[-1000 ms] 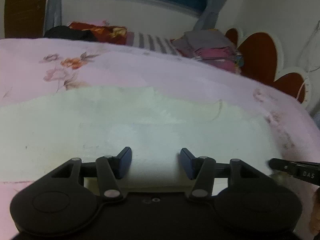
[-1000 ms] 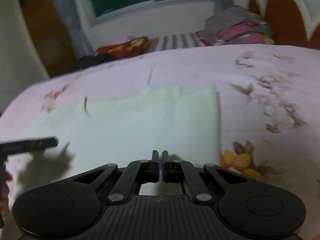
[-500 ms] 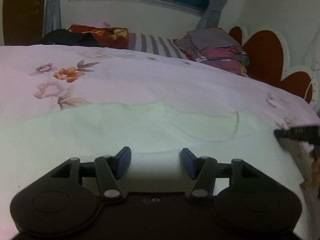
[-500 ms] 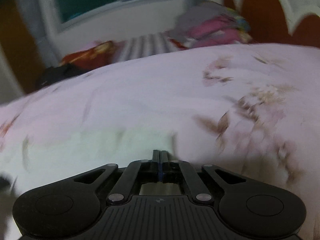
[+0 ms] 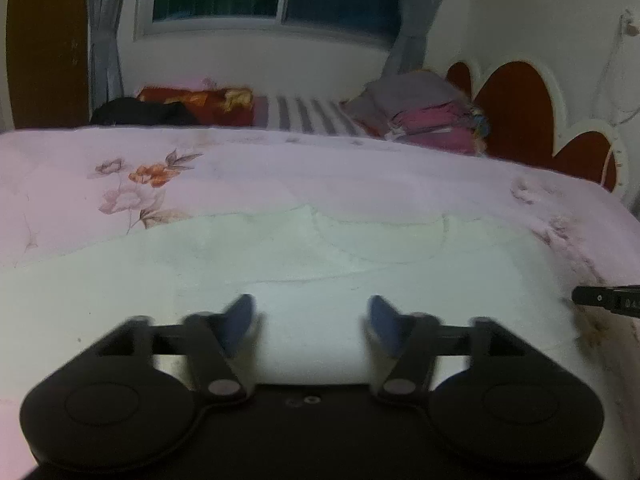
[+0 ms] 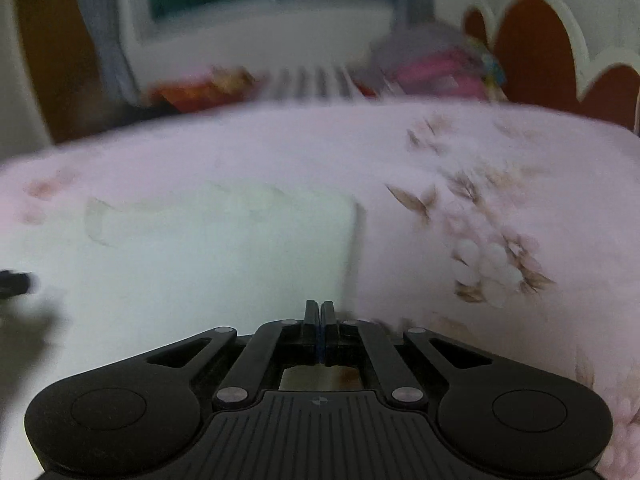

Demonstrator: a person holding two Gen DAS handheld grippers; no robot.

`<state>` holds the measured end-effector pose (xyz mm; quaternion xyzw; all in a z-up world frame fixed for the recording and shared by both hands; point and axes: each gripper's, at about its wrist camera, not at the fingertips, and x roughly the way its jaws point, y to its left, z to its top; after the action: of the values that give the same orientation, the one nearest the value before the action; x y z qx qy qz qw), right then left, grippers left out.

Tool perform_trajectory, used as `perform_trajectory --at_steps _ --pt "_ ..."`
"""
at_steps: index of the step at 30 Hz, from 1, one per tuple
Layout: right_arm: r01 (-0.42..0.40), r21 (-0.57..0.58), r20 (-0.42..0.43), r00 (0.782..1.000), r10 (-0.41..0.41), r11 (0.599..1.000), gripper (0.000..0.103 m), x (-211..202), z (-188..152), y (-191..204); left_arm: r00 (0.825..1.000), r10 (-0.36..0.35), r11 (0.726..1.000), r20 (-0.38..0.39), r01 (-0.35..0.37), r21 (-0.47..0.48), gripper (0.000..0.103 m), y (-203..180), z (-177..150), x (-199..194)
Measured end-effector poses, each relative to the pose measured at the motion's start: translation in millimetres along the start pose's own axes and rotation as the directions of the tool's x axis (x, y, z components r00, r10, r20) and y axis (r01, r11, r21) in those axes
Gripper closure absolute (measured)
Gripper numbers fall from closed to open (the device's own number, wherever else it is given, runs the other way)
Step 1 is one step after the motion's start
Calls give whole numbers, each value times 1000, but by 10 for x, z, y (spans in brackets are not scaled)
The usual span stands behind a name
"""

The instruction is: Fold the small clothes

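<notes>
Your left gripper hangs spread over the pale garment lying flat on the floral bedspread; its jaws have just been opening, nothing between them. The cloth looks light and limp, so pinch a hem corner. Your right gripper stays pressed together, empty, by the garment's right edge.

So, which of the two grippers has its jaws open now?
The left gripper: its blue pads stand apart over the pale garment. The right gripper is shut.
</notes>
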<state>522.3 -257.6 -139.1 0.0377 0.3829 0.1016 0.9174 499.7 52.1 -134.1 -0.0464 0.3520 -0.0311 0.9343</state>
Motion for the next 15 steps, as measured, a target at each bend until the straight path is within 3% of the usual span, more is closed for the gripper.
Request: perform_trajectory --at_steps 1,2,3,5,8,9,10,11,14,15 --pt "-2 -40 13 1000 2 999 103 -69 -57 90 999 -2 1000 -43 2 -1 23 -7 -40 63" --pt "6 -66 -26 1000 -8 998 103 -31 -115 151 994 -12 1000 -105 10 -21 26 18 -106 172" --pt "11 -69 -101 995 -17 998 103 97 -174 178 995 -13 1000 -102 11 -23 26 27 -137 182" --pt "22 -18 -110 994 -24 1000 103 103 -181 179 997 -23 998 -78 19 -51 29 81 -95 58" --pt "26 47 -44 999 -24 999 103 -99 -71 202 1000 2 992 11 0 -125 26 344 -111 -262" --pt "44 54 -34 999 -43 998 84 -144 -61 224 1000 18 988 18 -15 -156 26 477 -122 -335" --pt "71 62 -39 997 -69 996 37 -173 -42 235 999 39 978 29 -32 -205 26 662 -166 -445" --pt "85 71 -31 996 -83 994 26 -221 -55 249 997 61 967 37 -50 -250 26 835 -213 -544" --pt "59 78 3 998 -59 995 28 -348 -81 290 984 170 912 42 -142 -384 26 1486 -401 -901" --pt "61 81 5 998 -62 995 37 -376 -96 314 975 220 883 41 -181 -432 28 1729 -486 -1033"
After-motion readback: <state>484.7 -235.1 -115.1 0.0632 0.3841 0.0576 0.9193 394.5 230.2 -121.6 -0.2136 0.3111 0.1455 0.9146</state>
